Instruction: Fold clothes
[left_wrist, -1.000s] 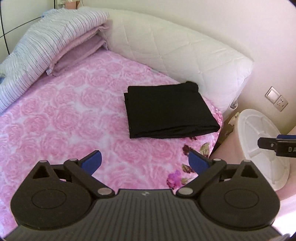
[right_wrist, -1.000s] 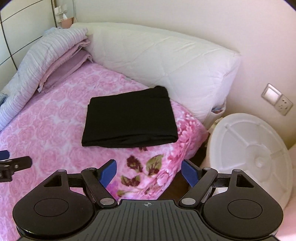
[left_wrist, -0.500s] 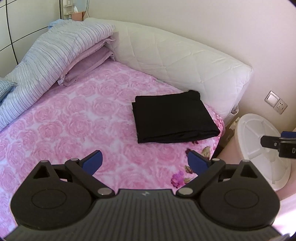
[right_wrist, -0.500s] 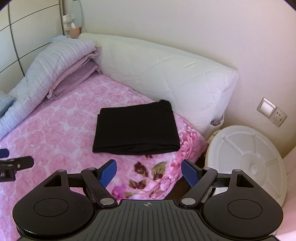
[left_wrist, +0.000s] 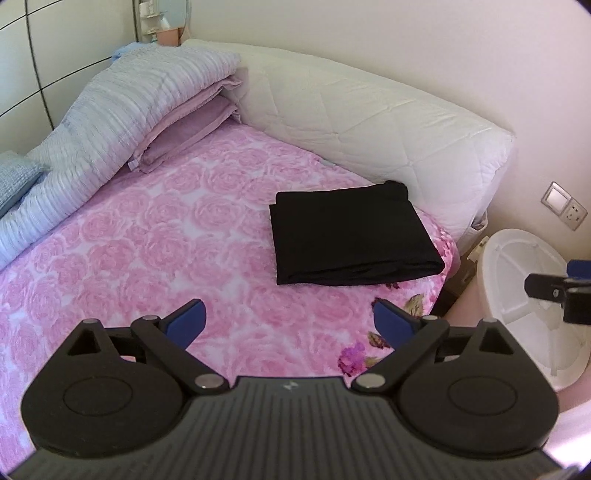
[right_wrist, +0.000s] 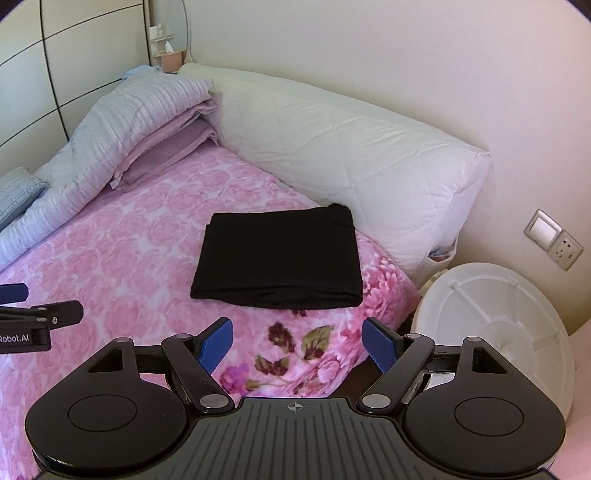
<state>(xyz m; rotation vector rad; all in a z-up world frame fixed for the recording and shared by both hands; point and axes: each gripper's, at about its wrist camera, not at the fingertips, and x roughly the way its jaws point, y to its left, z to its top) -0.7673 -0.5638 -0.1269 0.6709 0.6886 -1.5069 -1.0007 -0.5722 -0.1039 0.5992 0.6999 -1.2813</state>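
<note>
hovering with fingers apart and empty, left gripper (left_wrist: 288, 321) and right gripper (right_wrist: 297, 341) face the black garment (right_wrist: 279, 256), apparently fully folded on the bed (left_wrist: 147, 236).

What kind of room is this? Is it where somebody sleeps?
Yes, most likely a bedroom. There is a bed with a pink rose blanket, a long white quilted cushion along the wall, and folded bedding piled at the far end. A folded black garment lies on the blanket.

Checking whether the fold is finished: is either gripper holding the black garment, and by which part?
Nothing is held. The left gripper and right gripper are both open and empty; the folded black garment lies untouched on the bed.
</note>
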